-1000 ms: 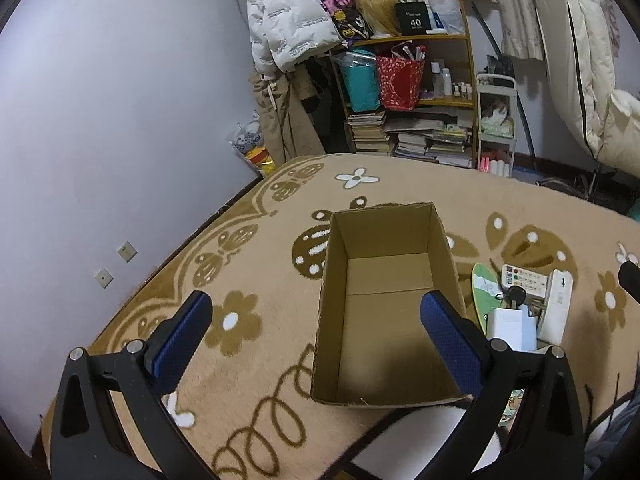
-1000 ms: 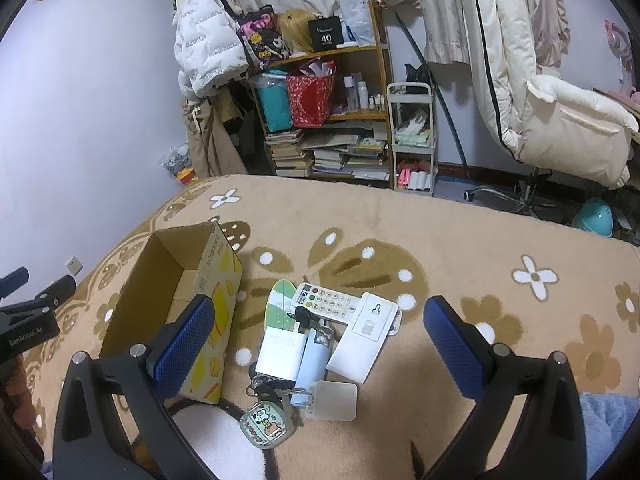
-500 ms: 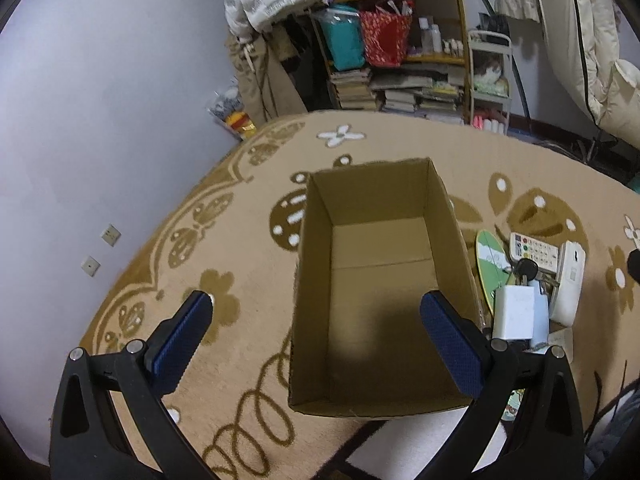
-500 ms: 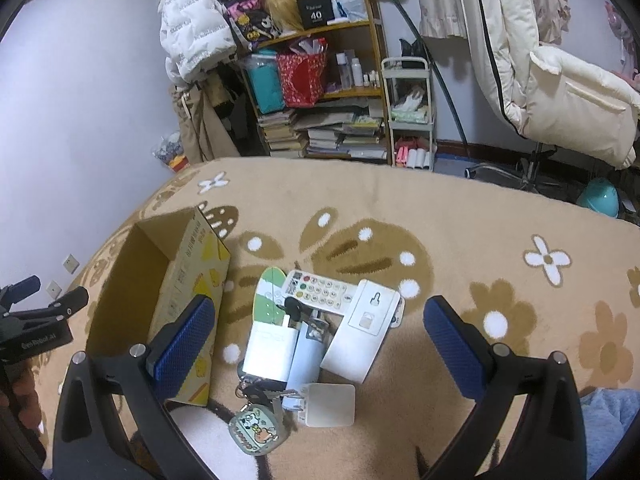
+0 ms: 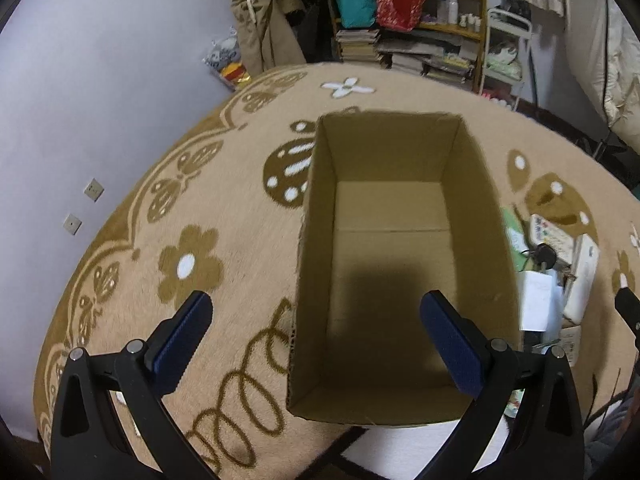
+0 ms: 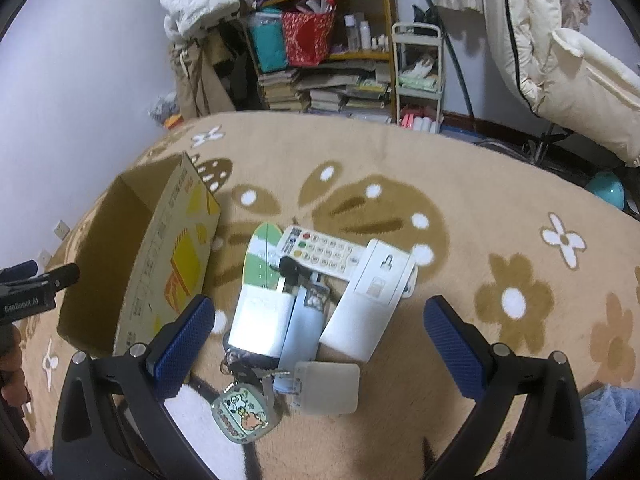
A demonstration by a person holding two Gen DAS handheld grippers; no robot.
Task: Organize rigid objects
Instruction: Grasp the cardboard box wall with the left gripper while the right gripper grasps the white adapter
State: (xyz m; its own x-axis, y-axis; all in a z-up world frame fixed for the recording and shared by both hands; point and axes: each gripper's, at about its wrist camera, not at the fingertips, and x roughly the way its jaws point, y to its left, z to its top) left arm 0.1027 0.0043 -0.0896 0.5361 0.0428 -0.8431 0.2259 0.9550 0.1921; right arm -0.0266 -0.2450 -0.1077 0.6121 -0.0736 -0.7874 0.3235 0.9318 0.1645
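An open, empty cardboard box stands on the patterned rug; it also shows in the right wrist view at the left. My left gripper is open and empty, hovering over the box's near left wall. My right gripper is open and empty above a pile of small items: a white remote, a white flat box, a white block, a pale blue case, a green-and-white board, keys with a cartoon keychain and a square white pad.
The pile lies right of the box in the left wrist view. A cluttered bookshelf, a white cart and a cream chair stand beyond the rug. The left gripper's tip shows at the left edge.
My left gripper has moved forward and lower over the box, which now looks larger. My right gripper has come closer to the pile of items.
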